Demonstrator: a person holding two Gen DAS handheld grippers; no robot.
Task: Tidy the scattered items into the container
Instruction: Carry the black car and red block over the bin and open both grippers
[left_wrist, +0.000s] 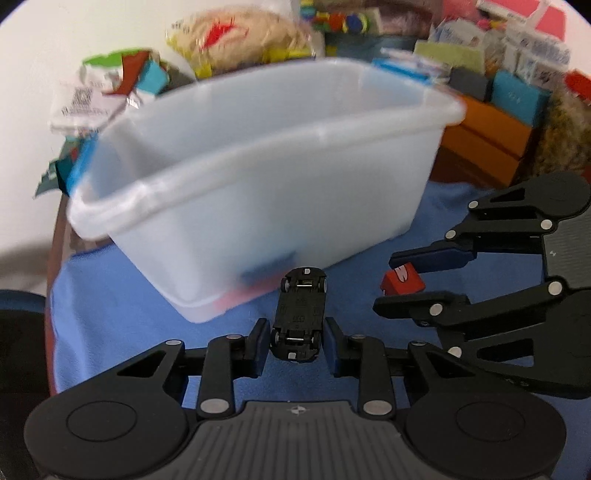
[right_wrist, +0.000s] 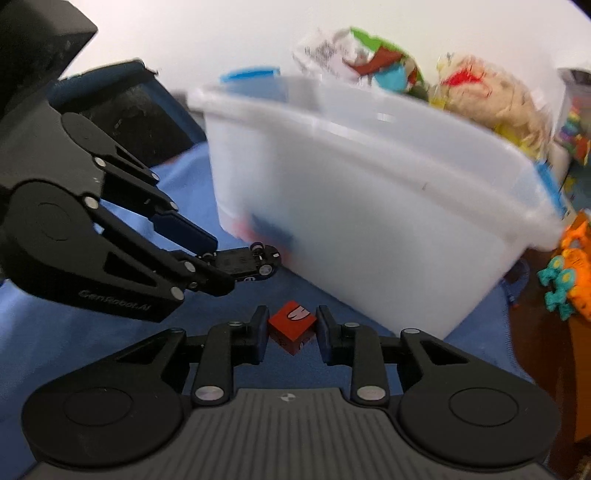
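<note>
My left gripper (left_wrist: 295, 341) is shut on a small black toy car (left_wrist: 300, 314), underside up, held above the blue cloth just in front of the translucent white bin (left_wrist: 258, 177). My right gripper (right_wrist: 291, 332) is shut on a red cube (right_wrist: 292, 325) with a white mark. In the left wrist view the right gripper (left_wrist: 388, 284) holds the red cube (left_wrist: 402, 282) at the right. In the right wrist view the left gripper (right_wrist: 221, 262) holds the car (right_wrist: 245, 262) close to the bin (right_wrist: 369, 229). Blurred red and blue items lie inside the bin.
A blue cloth (left_wrist: 129, 314) covers the table. Behind the bin are crumpled packets (left_wrist: 107, 85), a beige bag (left_wrist: 236, 37), an orange box (left_wrist: 487, 140) and stacked boxes. An orange and teal toy (right_wrist: 569, 273) sits right of the bin.
</note>
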